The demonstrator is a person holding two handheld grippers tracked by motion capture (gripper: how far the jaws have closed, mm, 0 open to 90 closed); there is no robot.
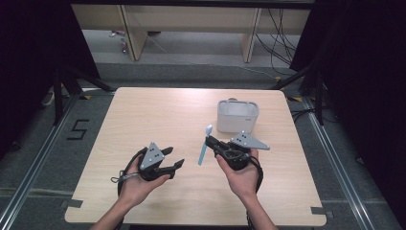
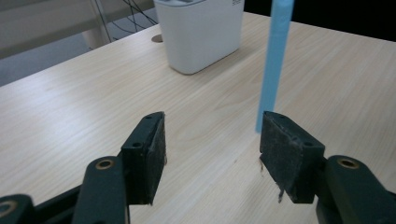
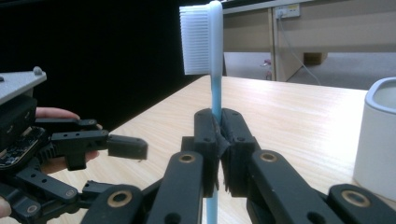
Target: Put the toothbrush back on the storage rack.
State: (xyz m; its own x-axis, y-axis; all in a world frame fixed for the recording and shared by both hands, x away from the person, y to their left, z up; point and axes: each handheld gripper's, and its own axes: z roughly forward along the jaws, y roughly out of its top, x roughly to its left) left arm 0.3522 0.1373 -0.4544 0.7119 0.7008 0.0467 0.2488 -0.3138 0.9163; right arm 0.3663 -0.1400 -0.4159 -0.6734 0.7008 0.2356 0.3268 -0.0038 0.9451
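A light blue toothbrush (image 1: 204, 145) with white bristles is clamped in my right gripper (image 1: 209, 142), which is shut on its handle. In the right gripper view the toothbrush (image 3: 211, 56) stands upright between the jaws, bristles (image 3: 195, 39) at the top facing left. My left gripper (image 1: 176, 157) is held open above the table, left of the brush. In the left gripper view the blue handle (image 2: 275, 60) hangs just beyond its right pad (image 2: 285, 151), with nothing between the jaws. A white cup-like holder (image 1: 237, 115) stands behind the right gripper.
The light wooden table (image 1: 158, 110) has bare room at the left and back. Its front edge runs near the person's forearms. Beyond the table are black stands, cables and wooden furniture legs on a grey floor.
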